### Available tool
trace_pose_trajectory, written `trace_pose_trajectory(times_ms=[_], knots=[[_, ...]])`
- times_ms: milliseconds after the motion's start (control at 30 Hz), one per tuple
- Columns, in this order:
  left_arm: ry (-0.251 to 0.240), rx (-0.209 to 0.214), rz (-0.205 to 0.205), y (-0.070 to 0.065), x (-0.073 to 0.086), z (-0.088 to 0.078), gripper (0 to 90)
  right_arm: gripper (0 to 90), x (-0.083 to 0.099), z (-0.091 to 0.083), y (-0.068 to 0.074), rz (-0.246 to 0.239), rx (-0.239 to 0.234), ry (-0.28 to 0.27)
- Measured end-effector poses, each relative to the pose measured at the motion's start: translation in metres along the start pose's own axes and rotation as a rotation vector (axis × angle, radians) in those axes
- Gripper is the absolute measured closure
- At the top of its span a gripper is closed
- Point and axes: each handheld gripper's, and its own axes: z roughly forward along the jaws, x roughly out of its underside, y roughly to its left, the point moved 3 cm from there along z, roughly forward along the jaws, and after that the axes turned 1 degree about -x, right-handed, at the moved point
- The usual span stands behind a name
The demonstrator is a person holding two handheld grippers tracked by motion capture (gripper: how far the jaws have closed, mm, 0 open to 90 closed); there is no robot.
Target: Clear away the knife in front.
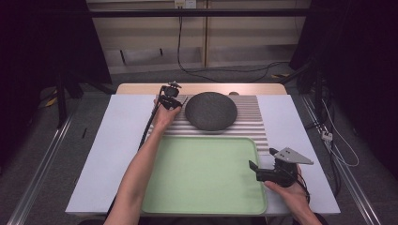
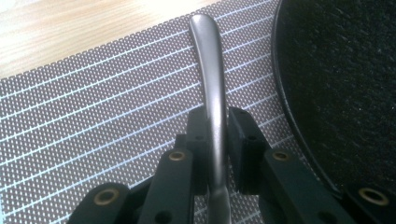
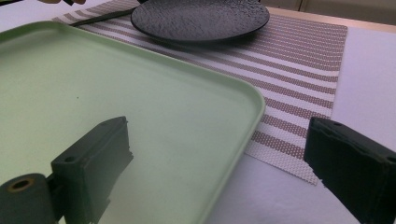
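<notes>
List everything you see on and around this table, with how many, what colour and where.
Round textured plate: one, dark grey, on the mat at the far middle.
Slim metal utensil handle: one, dark grey, on the mat left of the plate, between the left gripper's jaws.
Ribbed striped placemat: one, grey and white, far half of the table.
Rectangular plastic tray: one, pale green, near middle, nothing on it.
Table cover: one, white, over a wooden table.
Left gripper: one, black, shut on the handle.
Right gripper: one, black, open, over the tray's right edge.
</notes>
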Motion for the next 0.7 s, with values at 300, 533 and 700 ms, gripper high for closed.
trace_pose_trajectory(times_ms=[300,533,700], knots=[[0.006,-0.005,0.0,-0.0008,-0.0006,-0.0003,79.7,6.9,0.0002,0.0011,0.0004,-0.009,-0.003,0.004],[0.004,-0.007,0.006,0.0003,-0.0014,-0.0022,79.8,6.8,0.0001,0.002,0.0004,-0.006,-0.002,0.006],[-0.004,0.004,0.014,0.0008,-0.0041,-0.0064,79.8,6.8,0.0001,0.0021,0.0003,-0.005,-0.001,0.006]])
